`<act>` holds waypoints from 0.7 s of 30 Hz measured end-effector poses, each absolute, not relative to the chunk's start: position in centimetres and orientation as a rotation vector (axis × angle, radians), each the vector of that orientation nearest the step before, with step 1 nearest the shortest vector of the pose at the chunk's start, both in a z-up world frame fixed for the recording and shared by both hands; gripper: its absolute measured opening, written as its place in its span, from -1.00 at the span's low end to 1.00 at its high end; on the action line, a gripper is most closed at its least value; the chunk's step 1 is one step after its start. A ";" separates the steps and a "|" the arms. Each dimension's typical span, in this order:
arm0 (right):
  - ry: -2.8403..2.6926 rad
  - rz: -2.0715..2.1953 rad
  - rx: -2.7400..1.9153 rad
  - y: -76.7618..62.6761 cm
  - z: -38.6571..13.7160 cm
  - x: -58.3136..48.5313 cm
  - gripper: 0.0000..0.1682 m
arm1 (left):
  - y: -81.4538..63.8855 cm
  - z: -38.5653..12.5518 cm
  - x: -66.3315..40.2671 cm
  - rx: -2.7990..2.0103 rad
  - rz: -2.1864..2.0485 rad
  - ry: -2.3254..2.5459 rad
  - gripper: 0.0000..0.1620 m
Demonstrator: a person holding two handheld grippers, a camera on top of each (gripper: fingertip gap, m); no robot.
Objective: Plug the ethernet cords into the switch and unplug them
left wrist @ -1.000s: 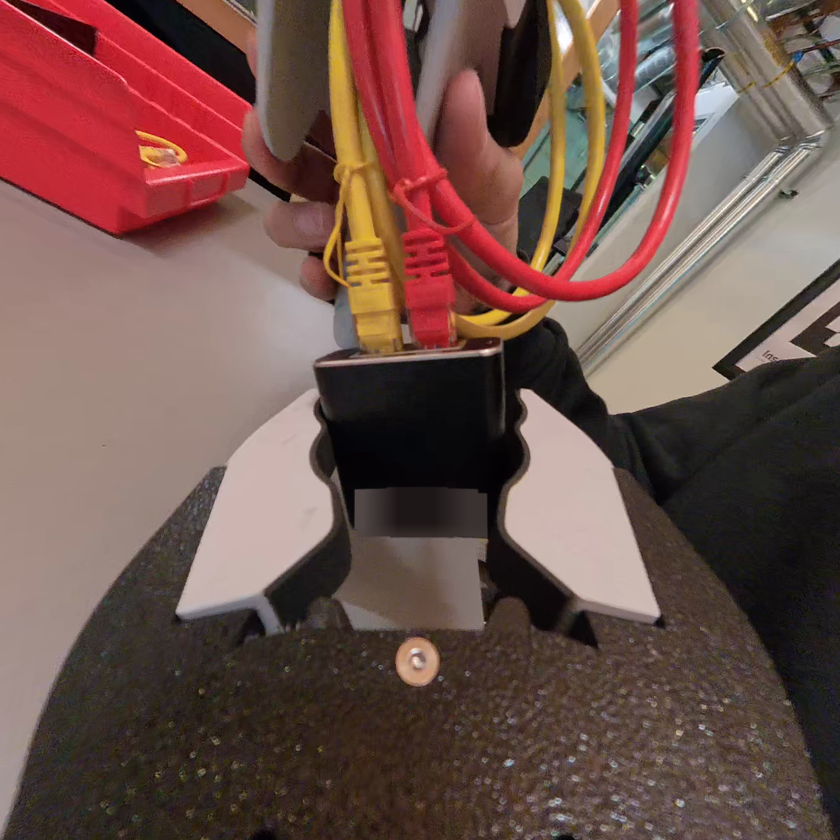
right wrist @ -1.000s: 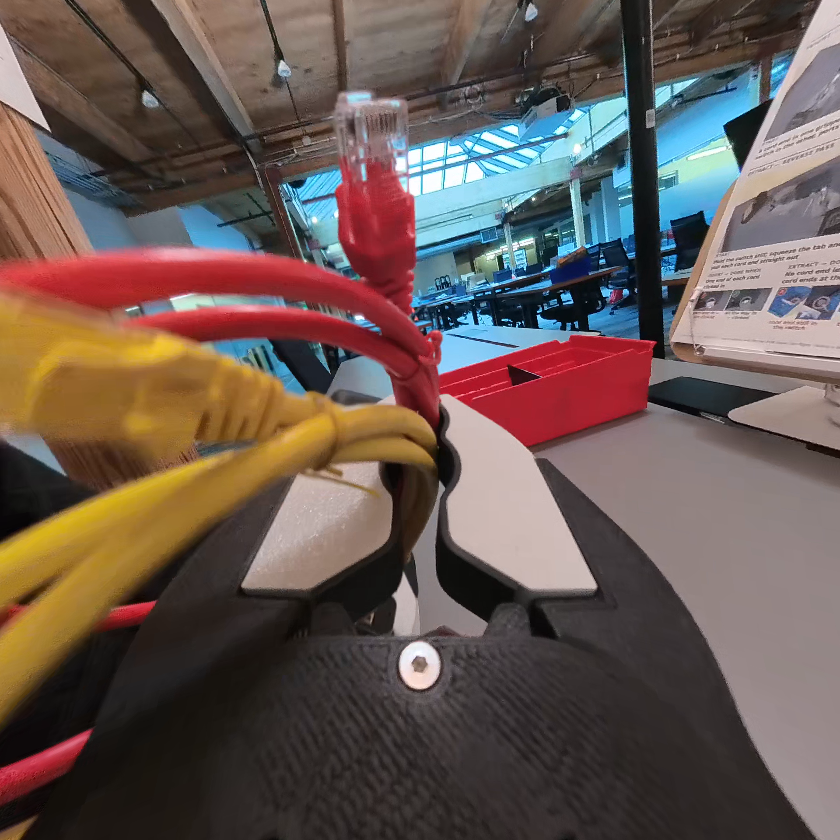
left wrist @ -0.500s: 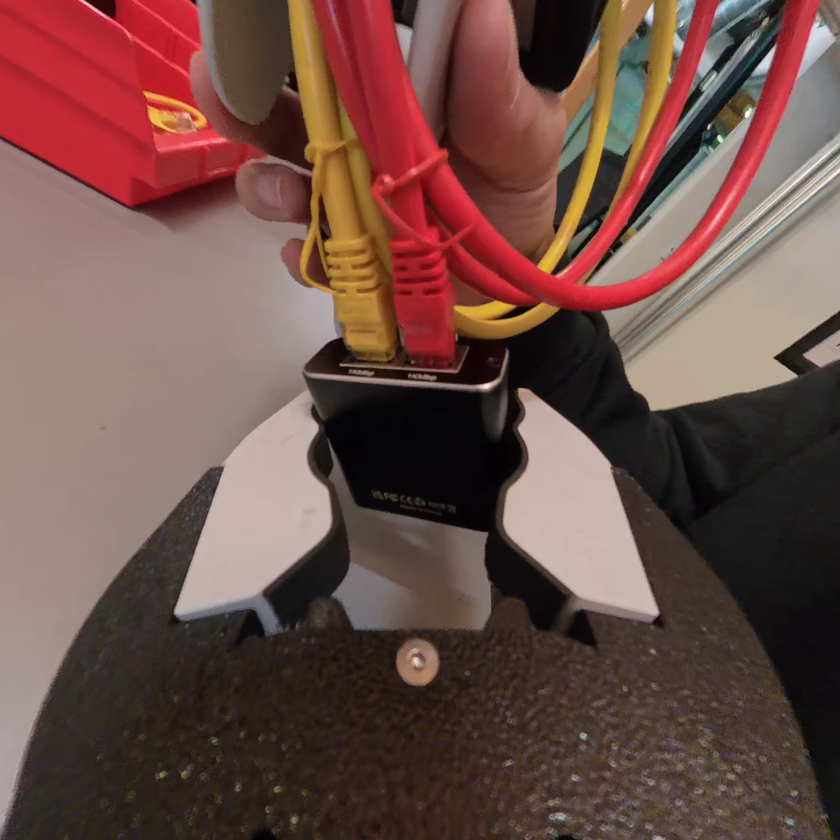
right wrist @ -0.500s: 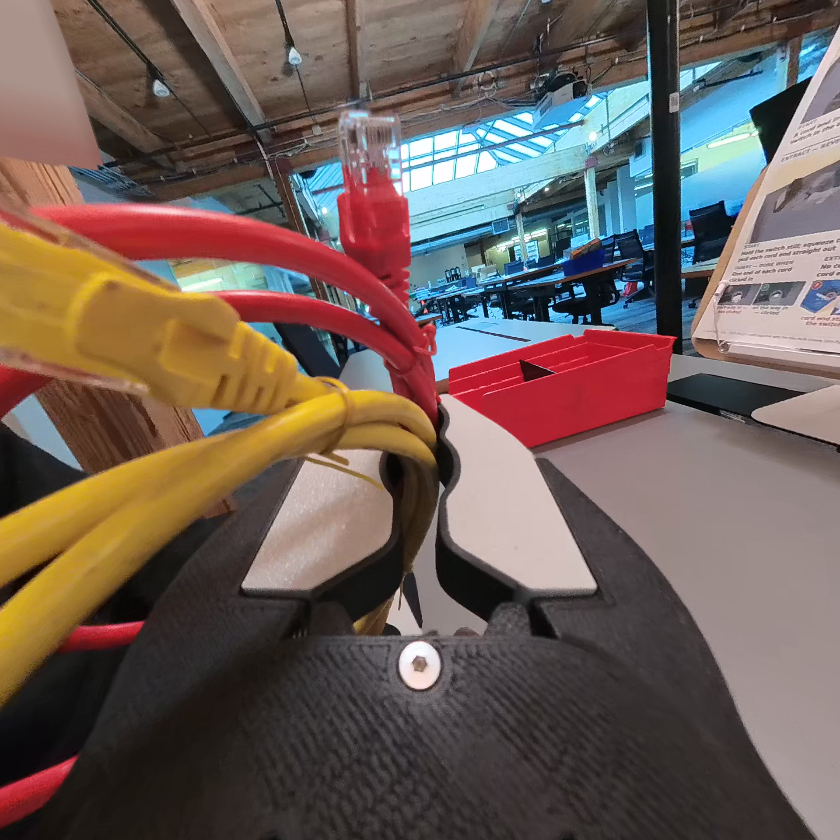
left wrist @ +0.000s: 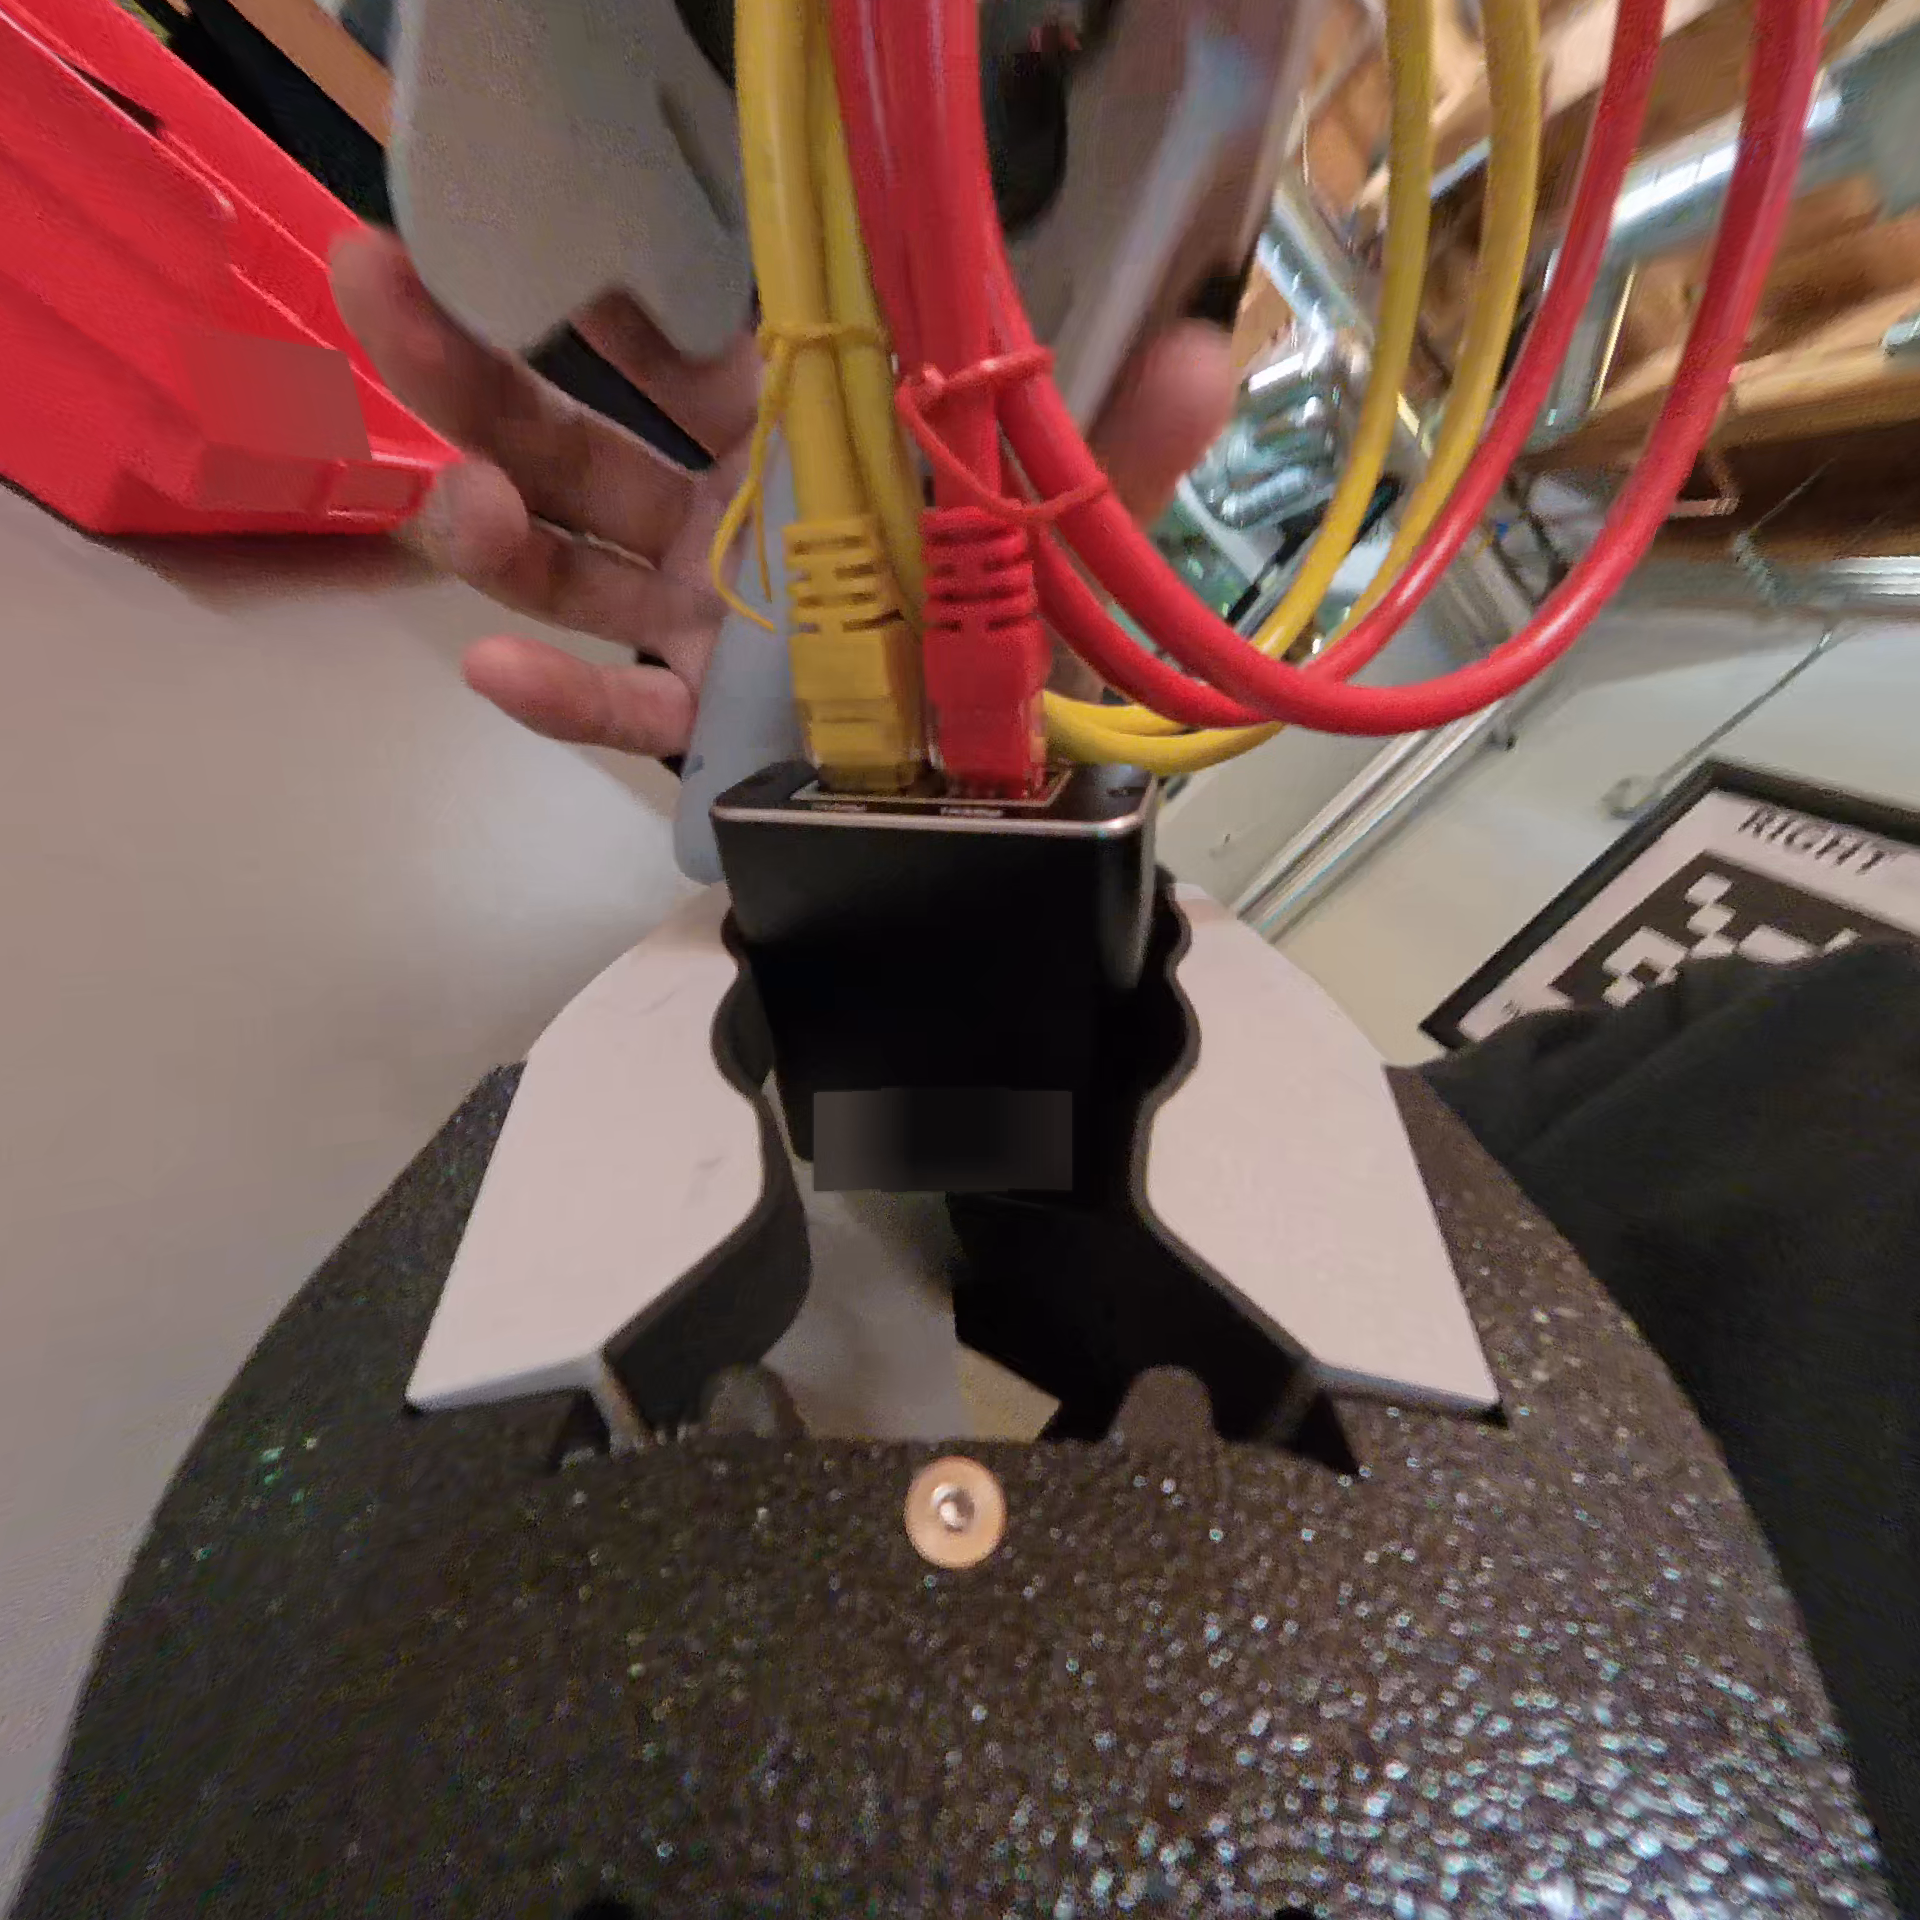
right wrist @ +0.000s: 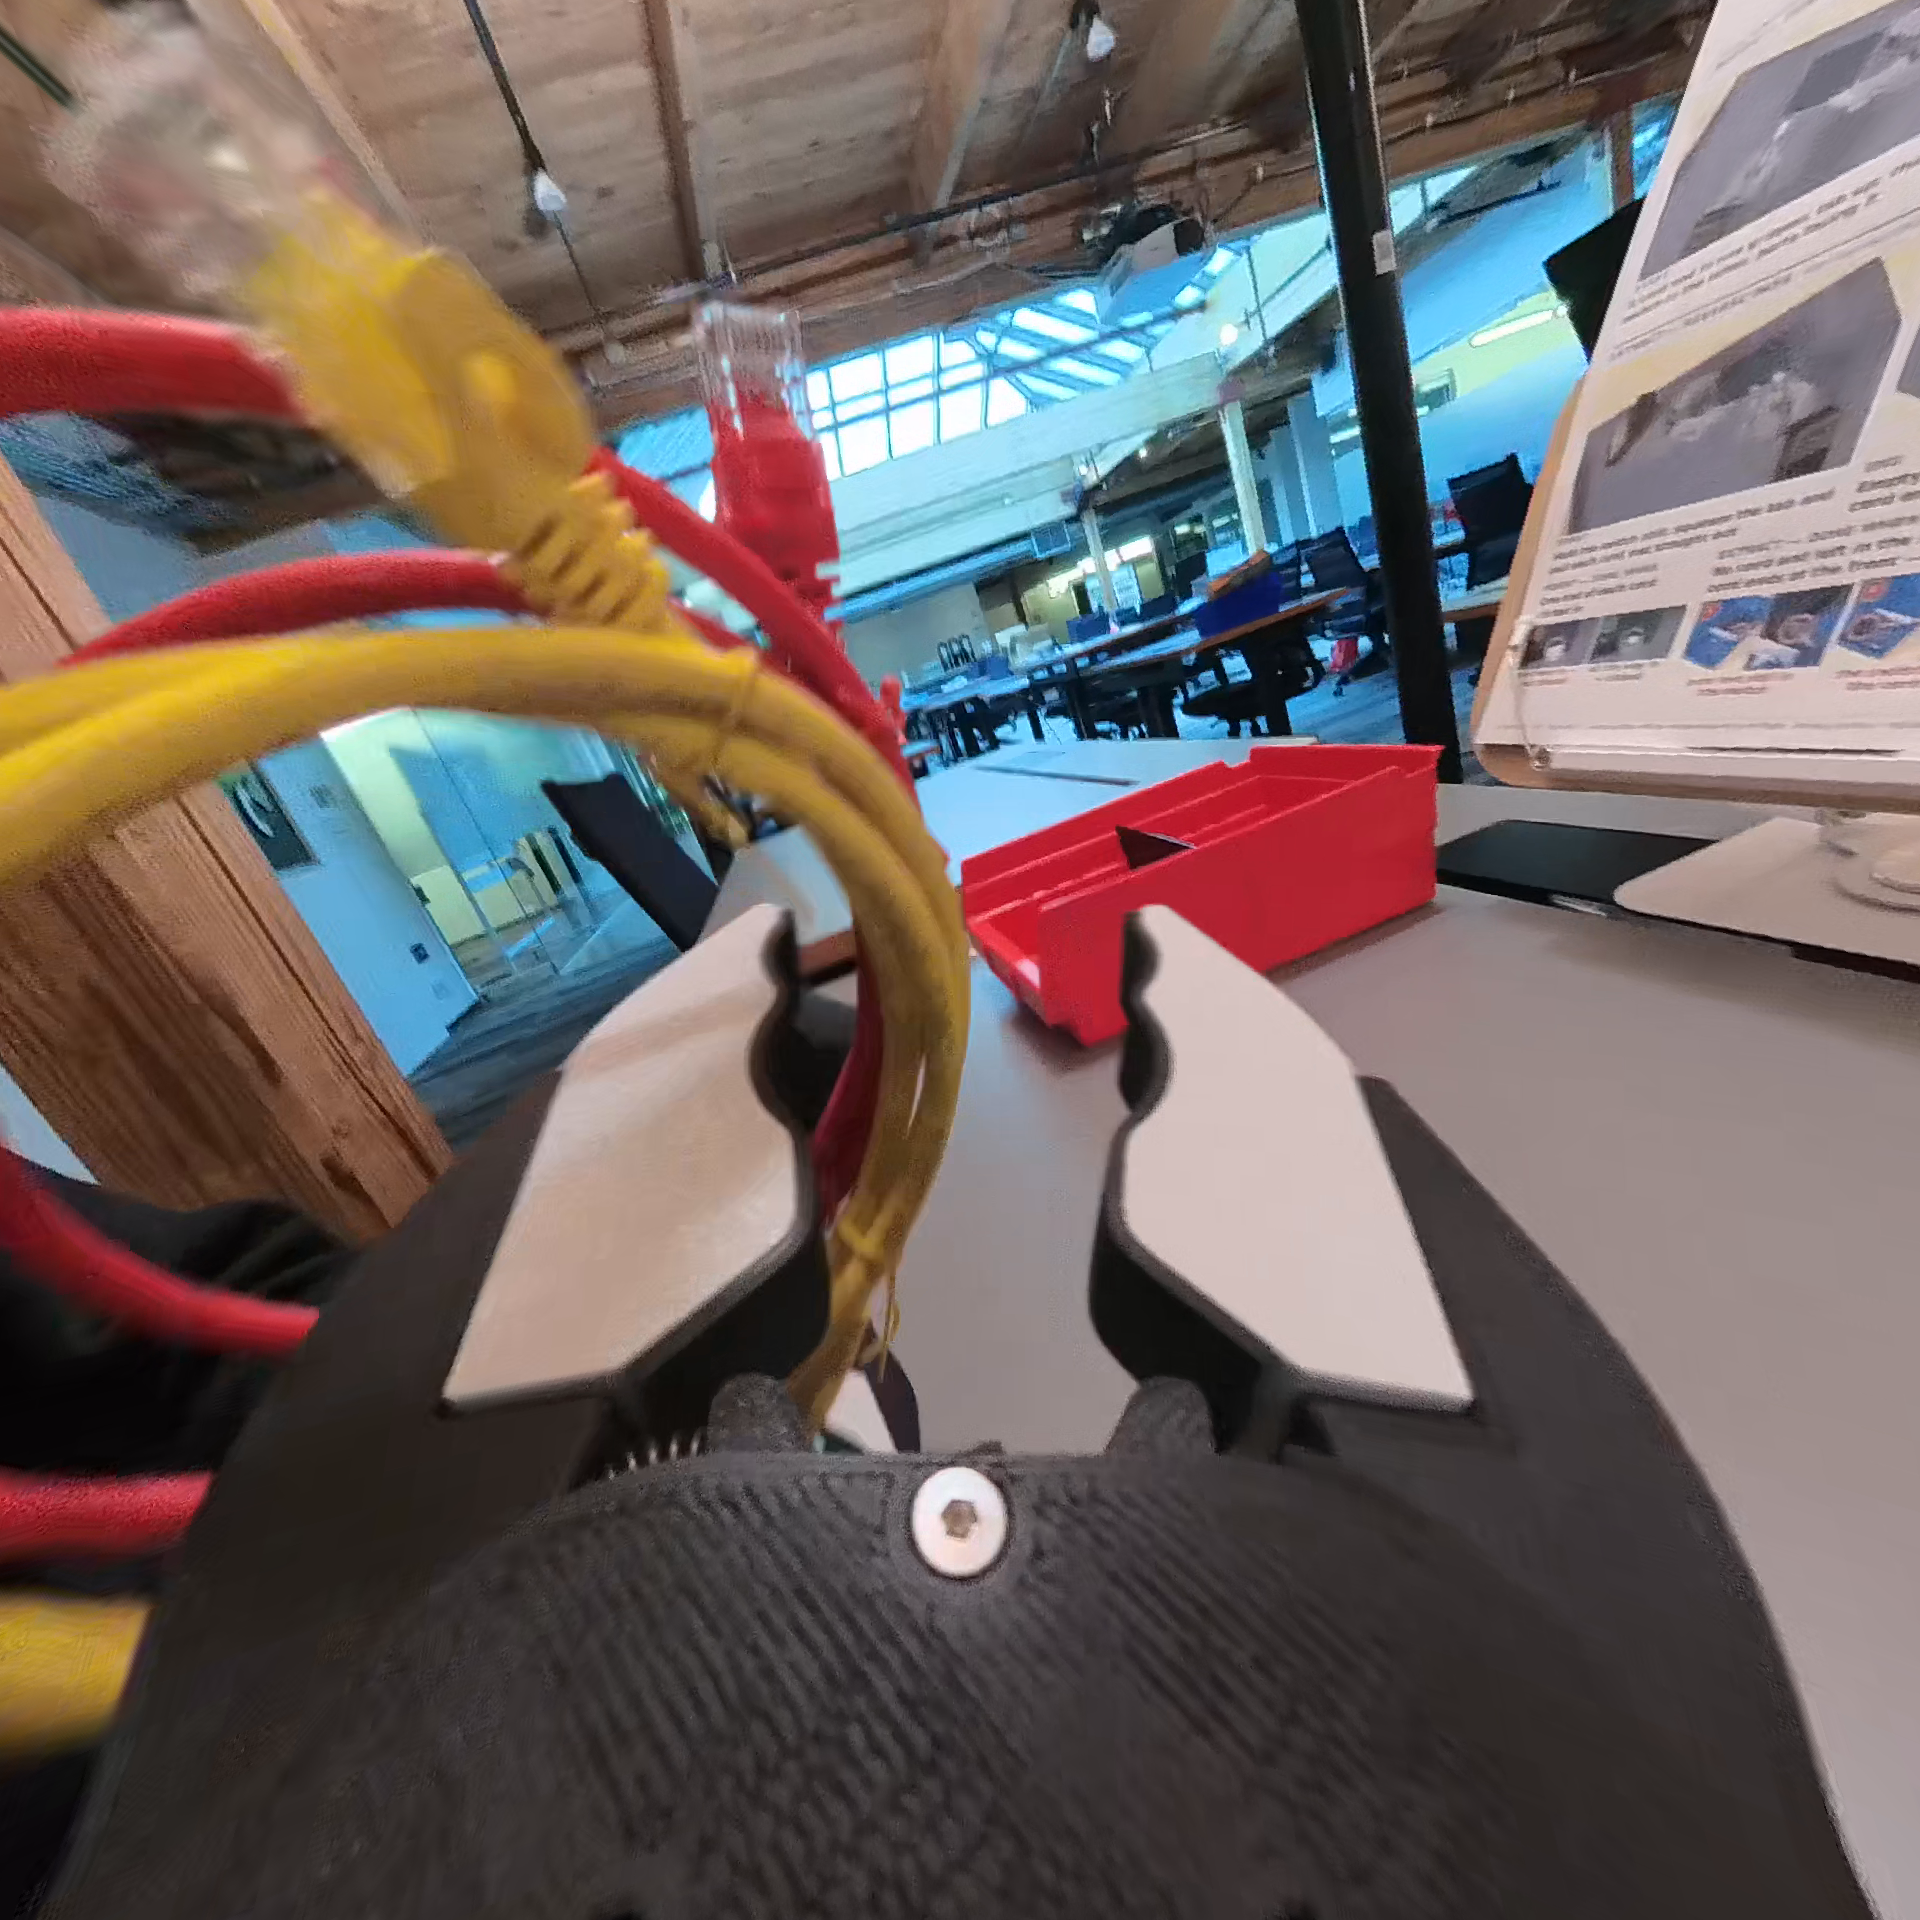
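Left tongs (left wrist: 951, 997) clamp the switch (left wrist: 935, 914) with both cords plugged; right tongs (right wrist: 951, 1029) gape around loose cables, unplugging pending.

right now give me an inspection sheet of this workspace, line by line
surface: grey table, bare near the tools
job's things: black switch with yellow plug and red plug seated in its top ports
clutter: red bin; instruction sheet on a stand
grippers: left tool shut on the switch; right tool open, cords passing between its fingers
cables: yellow cord and red cord looped, free ends in the air
surroundings: wooden ceiling, office desks beyond
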State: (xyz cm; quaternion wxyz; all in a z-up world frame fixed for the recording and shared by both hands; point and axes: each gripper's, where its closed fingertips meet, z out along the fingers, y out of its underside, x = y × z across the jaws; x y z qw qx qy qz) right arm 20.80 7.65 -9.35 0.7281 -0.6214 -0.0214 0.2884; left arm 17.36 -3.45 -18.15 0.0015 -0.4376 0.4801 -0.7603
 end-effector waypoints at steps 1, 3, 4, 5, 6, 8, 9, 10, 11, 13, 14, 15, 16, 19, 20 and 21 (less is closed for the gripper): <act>-0.051 0.627 -1.404 7.5 -9.9 21.0 -0.17 | -3.0 -17.8 17.4 -1.384 -2.422 1.460 -0.13; -0.029 0.621 -1.477 7.1 -11.1 22.0 0.04 | -2.0 -17.1 17.4 -1.393 -2.492 1.369 -0.13; -0.020 0.626 -1.500 6.8 -11.6 22.3 0.11 | -1.5 -17.0 17.5 -1.413 -2.489 1.338 -0.13; -0.013 0.635 -1.521 6.4 -12.1 22.7 0.10 | -0.8 -17.0 17.7 -1.435 -2.461 1.318 -0.13; 0.001 0.640 -1.548 6.0 -12.7 23.2 0.07 | 0.1 -16.9 17.9 -1.451 -2.428 1.281 -0.13; 0.023 0.645 -1.613 5.5 -14.2 24.0 0.04 | 2.4 -16.7 18.3 -1.491 -2.302 1.231 -0.13; 0.000 0.656 -1.640 5.2 -14.7 23.8 -0.07 | 3.7 -16.8 18.6 -1.503 -2.184 1.233 -0.14; -0.041 0.667 -1.664 5.0 -15.2 23.3 -0.21 | 5.2 -16.4 18.7 -1.501 -2.084 1.215 -0.14; -0.086 0.679 -1.689 4.9 -15.5 22.5 -0.28 | 6.7 -15.9 18.8 -1.504 -1.997 1.180 -0.14; -0.199 0.717 -1.697 5.0 -15.0 20.3 -0.53 | 9.8 -14.8 19.0 -1.506 -1.790 1.126 -0.14; -0.251 0.735 -1.673 5.2 -14.3 19.1 -0.67 | 11.1 -14.1 19.0 -1.499 -1.706 1.100 -0.14; -0.270 0.722 -1.654 5.8 -13.5 18.1 -0.73 | 12.0 -13.3 19.0 -1.482 -1.661 1.084 -0.14; -0.264 0.691 -1.639 6.8 -12.8 17.4 -0.73 | 12.6 -12.6 19.0 -1.466 -1.622 1.070 -0.13; -0.294 0.623 -1.599 8.5 -10.8 14.7 -0.70 | 14.1 -11.7 19.1 -1.425 -1.428 1.072 -0.13; -0.253 0.559 -1.579 9.2 -10.0 14.7 -0.67 | 14.5 -11.6 19.0 -1.416 -1.373 1.079 -0.13; -0.198 0.498 -1.542 9.7 -9.0 15.0 -0.68 | 14.6 -11.7 18.8 -1.407 -1.326 1.088 -0.14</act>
